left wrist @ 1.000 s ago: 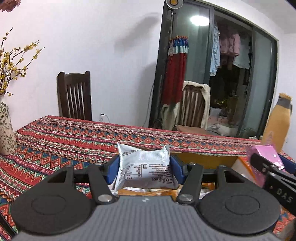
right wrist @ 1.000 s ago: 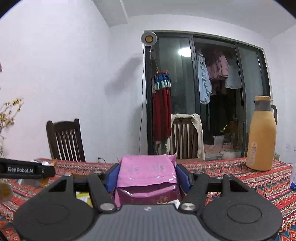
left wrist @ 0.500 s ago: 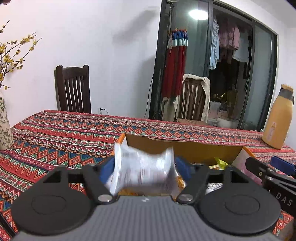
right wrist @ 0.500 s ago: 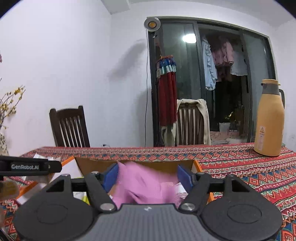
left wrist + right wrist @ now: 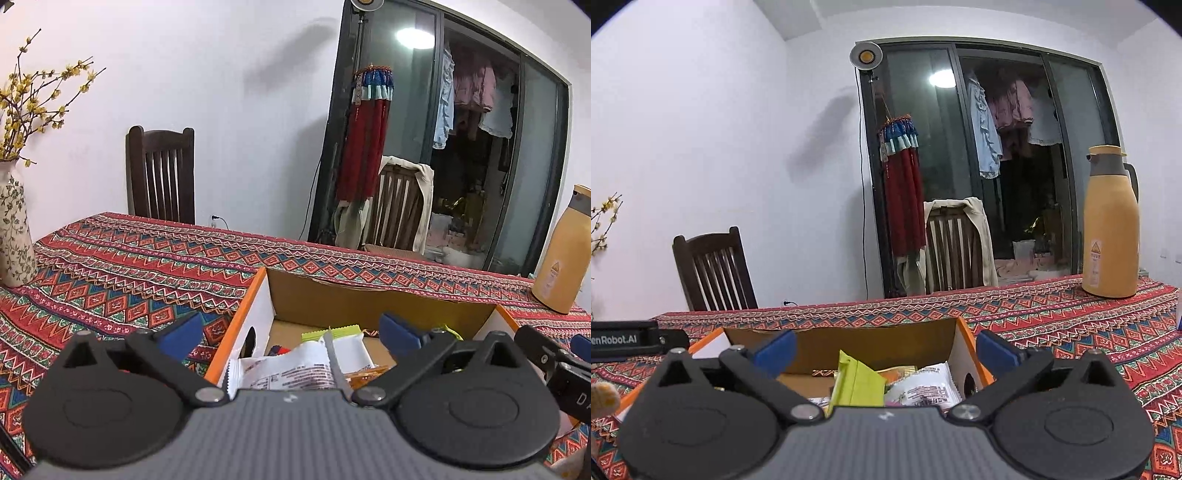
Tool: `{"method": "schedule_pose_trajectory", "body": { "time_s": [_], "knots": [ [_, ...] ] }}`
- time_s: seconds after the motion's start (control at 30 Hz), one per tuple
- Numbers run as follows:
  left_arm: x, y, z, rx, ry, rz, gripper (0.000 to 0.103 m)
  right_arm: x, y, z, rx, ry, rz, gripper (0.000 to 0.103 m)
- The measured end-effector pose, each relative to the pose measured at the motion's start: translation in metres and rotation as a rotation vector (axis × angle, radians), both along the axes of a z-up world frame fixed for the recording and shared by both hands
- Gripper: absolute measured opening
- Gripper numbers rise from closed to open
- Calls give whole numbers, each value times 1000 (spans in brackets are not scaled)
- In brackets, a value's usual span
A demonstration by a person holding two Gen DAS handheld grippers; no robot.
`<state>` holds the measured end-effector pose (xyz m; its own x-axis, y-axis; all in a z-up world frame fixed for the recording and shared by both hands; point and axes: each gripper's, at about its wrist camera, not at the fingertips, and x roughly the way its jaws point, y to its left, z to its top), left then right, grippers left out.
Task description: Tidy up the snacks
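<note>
An open cardboard box (image 5: 369,306) with an orange rim sits on the table, holding several snack packets. My left gripper (image 5: 290,332) hangs over its left part. Its jaws are opening wide and nothing is pressed between the blue pads. A white printed packet (image 5: 284,369) lies loose in the box just below them. My right gripper (image 5: 886,350) hovers over the box (image 5: 849,343) too, its jaws opening with nothing between them. Beneath it lie a green packet (image 5: 855,382) and a white packet (image 5: 923,387). The pink packet is out of sight.
A patterned red tablecloth (image 5: 110,266) covers the table. A vase with yellow flowers (image 5: 14,229) stands at the left and an orange thermos (image 5: 1112,229) at the right. Two wooden chairs (image 5: 160,177) stand behind the table, before a glass door.
Both grippers opened. The left one let go of the white packet, which dropped into the box. The right one released the pink packet, which fell out of view.
</note>
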<state>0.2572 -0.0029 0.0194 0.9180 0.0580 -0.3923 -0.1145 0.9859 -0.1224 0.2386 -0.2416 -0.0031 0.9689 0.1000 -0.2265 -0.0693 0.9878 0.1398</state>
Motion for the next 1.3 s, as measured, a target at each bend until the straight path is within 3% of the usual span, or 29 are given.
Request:
{"method": "schedule_pose_trajectory", "body": {
  "time_s": [0.4,0.77,1.1,1.3],
  "knots": [
    [-23,-7,22,20,-80,-6,103,-12,-5,16,34,-28,9,103],
    [-80,-5,46,52,-154,-51,103,-71,-12,39,26,-72,40,103],
    [-136,1,43,77,-165,-82,103,-126,-9,42,12,-62,90,103],
    [-162,3,30,97,-121,-110,103,-156,-10,32,-1,-26,109,103]
  ]
}}
